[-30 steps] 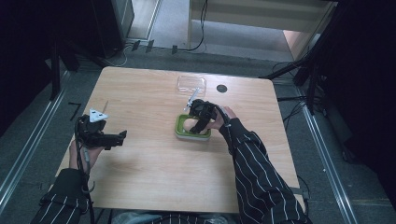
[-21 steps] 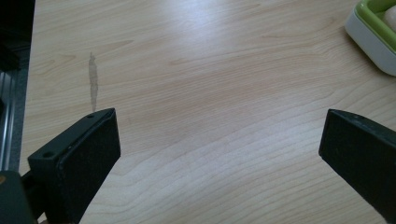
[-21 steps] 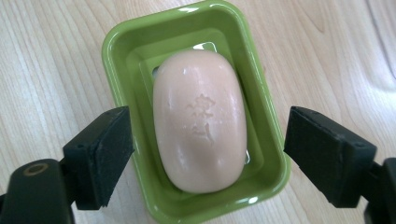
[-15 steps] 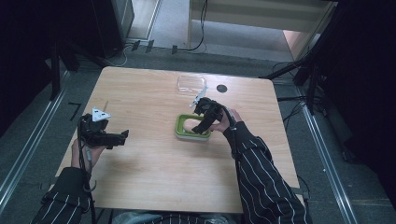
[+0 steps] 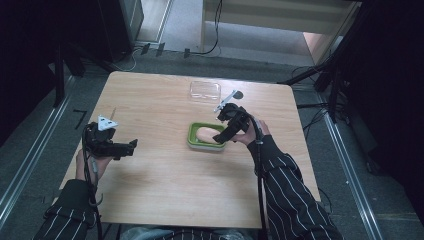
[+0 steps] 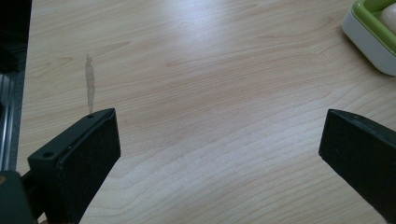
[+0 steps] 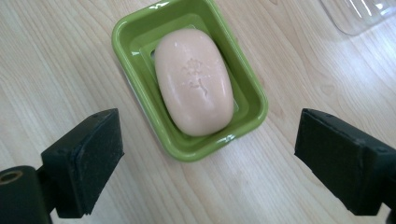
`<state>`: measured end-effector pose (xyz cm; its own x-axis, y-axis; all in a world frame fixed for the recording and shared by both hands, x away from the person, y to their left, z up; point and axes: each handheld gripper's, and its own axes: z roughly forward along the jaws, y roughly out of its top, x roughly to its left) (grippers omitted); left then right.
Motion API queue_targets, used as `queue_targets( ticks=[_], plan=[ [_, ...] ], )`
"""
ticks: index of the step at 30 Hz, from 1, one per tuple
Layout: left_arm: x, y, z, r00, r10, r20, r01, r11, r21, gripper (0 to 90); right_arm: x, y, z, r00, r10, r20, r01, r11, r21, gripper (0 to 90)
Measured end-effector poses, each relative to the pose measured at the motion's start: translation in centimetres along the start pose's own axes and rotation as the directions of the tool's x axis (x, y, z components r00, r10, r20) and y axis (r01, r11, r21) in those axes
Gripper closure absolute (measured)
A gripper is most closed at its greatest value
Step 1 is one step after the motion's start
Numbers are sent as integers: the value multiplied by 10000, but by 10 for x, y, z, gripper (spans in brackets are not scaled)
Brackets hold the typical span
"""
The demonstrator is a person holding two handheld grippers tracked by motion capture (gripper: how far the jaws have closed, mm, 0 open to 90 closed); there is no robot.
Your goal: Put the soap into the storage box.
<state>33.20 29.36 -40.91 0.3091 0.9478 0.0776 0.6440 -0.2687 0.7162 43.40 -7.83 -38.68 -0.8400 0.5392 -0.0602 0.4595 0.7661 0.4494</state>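
Note:
A pale pink bar of soap [image 7: 194, 80] [image 5: 204, 133] lies in a green soap dish [image 7: 135, 28] [image 5: 192, 136] at the middle of the wooden table. My right gripper [image 7: 205, 158] [image 5: 223, 136] hangs just above the dish's right side. Its jaws have just been opening and stand wide apart with nothing between them. At the table's left my left gripper [image 5: 131, 146] [image 6: 219, 158] is held low, open and empty, pointing toward the dish [image 6: 369, 32].
A clear plastic lid [image 5: 204, 90] [image 7: 359, 14] lies behind the dish near the far edge. A small dark round spot [image 5: 239, 94] marks the table to its right. Bare wood [image 6: 210, 84] spreads between the two grippers. The floor around the table holds cables.
My right gripper has lifted off the dish and drawn back to the right, its jaws spreading away from the soap, which stays in the dish. The left gripper has kept still.

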Motion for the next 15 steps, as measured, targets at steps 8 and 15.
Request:
queue_targets(
  ticks=[8,15],
  plan=[
    [0,0,0,10000,-32,-6,32,10000,4,0,4,-18,-17,9970,594,497,-596,9982,21,70],
    [0,0,0,10000,16,3,-16,10000,11,0,6,-46,-28,9901,1234,671,-1242,9922,77,70]
  ],
)
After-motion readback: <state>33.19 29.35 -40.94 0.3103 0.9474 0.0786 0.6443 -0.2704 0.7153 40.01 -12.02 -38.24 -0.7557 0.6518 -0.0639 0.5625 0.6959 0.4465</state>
